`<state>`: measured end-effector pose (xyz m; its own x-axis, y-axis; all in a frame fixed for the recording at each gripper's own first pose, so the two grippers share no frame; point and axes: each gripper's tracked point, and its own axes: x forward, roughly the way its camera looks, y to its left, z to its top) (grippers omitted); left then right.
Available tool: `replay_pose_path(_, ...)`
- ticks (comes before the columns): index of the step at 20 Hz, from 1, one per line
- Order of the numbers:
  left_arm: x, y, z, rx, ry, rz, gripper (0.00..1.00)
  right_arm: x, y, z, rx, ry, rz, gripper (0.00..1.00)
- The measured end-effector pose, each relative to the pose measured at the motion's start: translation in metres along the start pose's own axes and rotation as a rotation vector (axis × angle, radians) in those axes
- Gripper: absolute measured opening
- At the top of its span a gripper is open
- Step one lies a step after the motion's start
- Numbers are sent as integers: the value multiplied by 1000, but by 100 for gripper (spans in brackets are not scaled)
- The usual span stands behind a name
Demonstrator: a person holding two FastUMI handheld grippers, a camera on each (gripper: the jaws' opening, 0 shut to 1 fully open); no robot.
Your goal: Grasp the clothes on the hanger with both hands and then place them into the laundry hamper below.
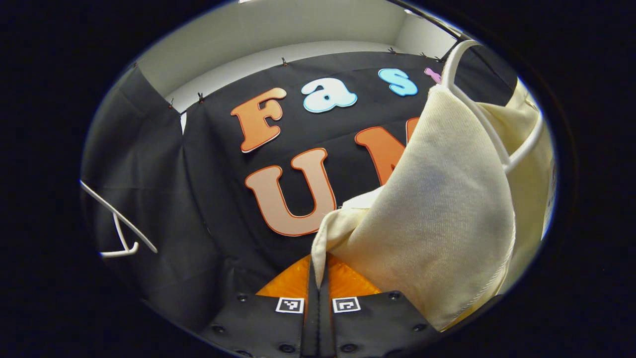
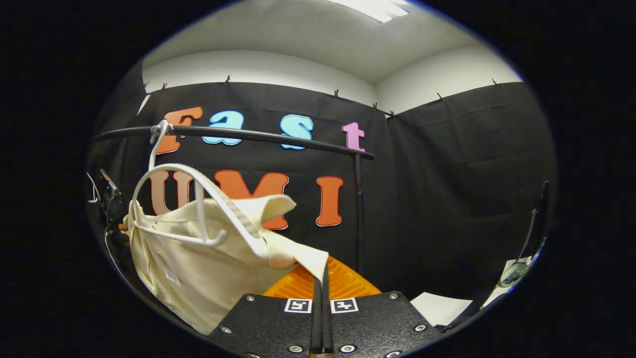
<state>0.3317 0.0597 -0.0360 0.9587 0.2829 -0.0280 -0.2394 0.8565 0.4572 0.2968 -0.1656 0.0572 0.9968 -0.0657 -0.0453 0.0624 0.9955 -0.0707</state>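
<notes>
Both grippers are closed tight on the cream garment [image 1: 442, 209], one corner each. The left gripper [image 1: 318, 278] has its fingers pressed together on a fold of the hem; in the right gripper view the right gripper [image 2: 321, 283] pinches a cloth corner the same way. A two-point hold makes sense: it spreads the cloth so it can slide off without bunching.

The garment is on the white hanger [image 2: 198, 209], whose hook sits over the black rail [image 2: 258, 136]. The hanger tilts hard, probably from the right-side pull. The cloth is draped over the hanger arm, not free yet.

Blockers: the hanger arm inside the garment is the main snag; my guess is the cloth must come off it before going down. The rail upright [image 2: 358, 214] stands just beside the right gripper's path. A spare white hanger [image 1: 121, 223] hangs well apart on the left. Hamper position unknown from here.
</notes>
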Motion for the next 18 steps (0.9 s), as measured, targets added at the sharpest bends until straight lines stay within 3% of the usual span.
replay_pose_path(3, -8, 10, -15, -55, 7, 12, 7, -10, 1, -24, 58, 33, 11, 0)
replay_pose_path(8, -28, 17, -32, -35, 15, 14, 7, -39, 27, -56, 29, 48, 43, 0)
replay_pose_path(13, -53, 15, -56, -126, 29, -34, 7, -66, 49, -60, 23, 35, 88, 0)
replay_pose_path(15, -68, 4, -67, -181, 47, -93, 7, -79, 66, -55, 22, 26, 123, 0)
replay_pose_path(18, -95, 4, -75, -198, 59, -114, 7, -102, 94, -48, -20, 16, 186, 0)
